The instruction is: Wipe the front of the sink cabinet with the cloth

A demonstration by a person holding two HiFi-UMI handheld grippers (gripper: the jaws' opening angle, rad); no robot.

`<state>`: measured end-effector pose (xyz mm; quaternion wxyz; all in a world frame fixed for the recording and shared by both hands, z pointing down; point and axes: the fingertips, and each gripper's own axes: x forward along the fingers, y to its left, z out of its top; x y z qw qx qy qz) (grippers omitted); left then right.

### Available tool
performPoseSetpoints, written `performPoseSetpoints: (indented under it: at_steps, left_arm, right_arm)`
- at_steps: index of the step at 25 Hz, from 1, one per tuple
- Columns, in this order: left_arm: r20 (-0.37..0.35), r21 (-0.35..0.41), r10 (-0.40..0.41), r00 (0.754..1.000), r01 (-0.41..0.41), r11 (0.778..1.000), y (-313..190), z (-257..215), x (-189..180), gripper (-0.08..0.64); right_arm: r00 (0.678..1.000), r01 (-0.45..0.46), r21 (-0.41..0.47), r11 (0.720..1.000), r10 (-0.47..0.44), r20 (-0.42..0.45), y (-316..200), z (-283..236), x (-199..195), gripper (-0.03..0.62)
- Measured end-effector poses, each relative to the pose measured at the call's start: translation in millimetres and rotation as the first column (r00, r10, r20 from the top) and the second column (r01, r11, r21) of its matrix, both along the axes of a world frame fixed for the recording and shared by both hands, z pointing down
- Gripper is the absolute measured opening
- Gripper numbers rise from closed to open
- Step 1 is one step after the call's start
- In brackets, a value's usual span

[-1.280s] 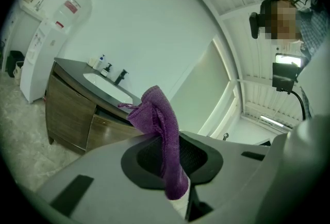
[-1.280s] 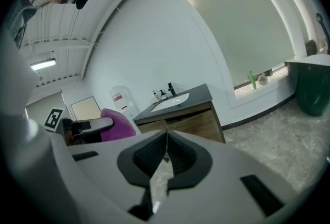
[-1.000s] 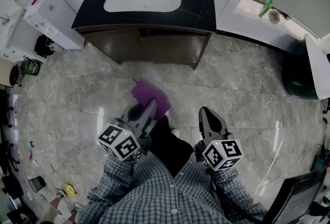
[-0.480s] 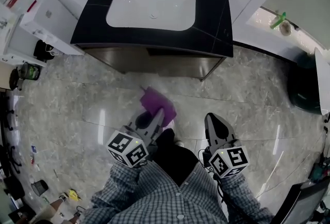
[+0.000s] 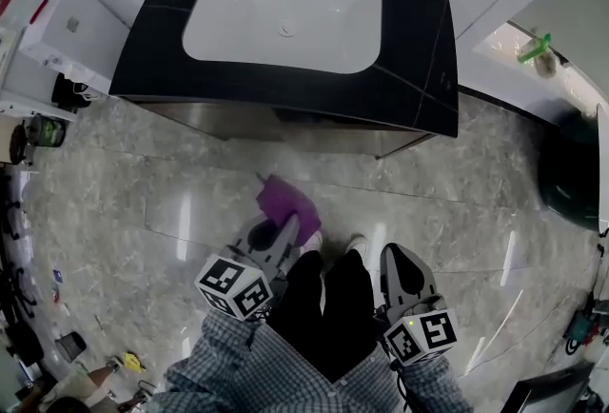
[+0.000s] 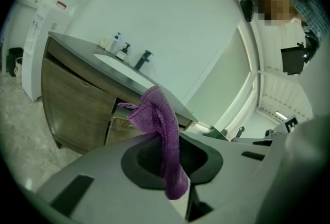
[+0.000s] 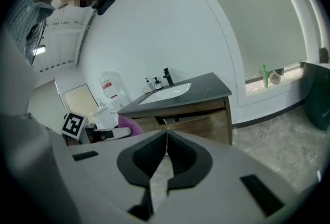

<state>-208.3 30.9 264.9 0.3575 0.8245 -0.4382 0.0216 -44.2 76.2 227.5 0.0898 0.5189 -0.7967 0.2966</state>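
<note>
The left tongs grasp the purple terry cloth, held in the air short of the brown wooden sink cabinet front. The right tongs are clenched, empty. Cabinet sits nearer than a second ago: approach under way, no wipe contact yet.

Left hand-held gripper pinching cloth; right hand-held gripper closed.

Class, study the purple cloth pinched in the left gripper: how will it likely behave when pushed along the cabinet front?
Probably floppy: the purple cloth curls and folds over itself beyond the shut jaws of the left gripper. Likely light, since a narrow pinch carries it. Pushed along the cabinet front, it may bunch up rather than stay flat.
</note>
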Motion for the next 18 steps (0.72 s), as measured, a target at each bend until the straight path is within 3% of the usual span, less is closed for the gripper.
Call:
performPoseSetpoints:
  at_steps: [4,10,14,18]
  left_arm:
    - [0.053,-0.009,-0.042,0.998,0.043,0.999,-23.3,34.6,-11.9,0.054]
    - [0.166,0.018,-0.128,0.978,0.127,0.992,-60.5,73.9,-45.0,0.054]
    - [0.272,0.037,-0.171,0.947,0.167,0.985,-83.7,91.3,-62.9,0.054]
    - [0.404,0.039,-0.219,0.888,0.222,0.974,-102.8,104.9,-83.1,0.054]
  right_arm:
    - [0.999,0.040,-0.023,0.999,-0.041,-0.014,-6.2,29.7,4.0,0.018]
    - [1.000,0.017,-0.050,0.999,-0.016,0.019,-26.4,76.6,19.7,0.018]
    - [0.999,-0.013,-0.066,0.998,0.015,0.031,-30.6,99.1,34.9,0.018]
    - [0.999,-0.020,-0.084,0.996,0.023,0.034,-29.8,114.4,44.2,0.018]
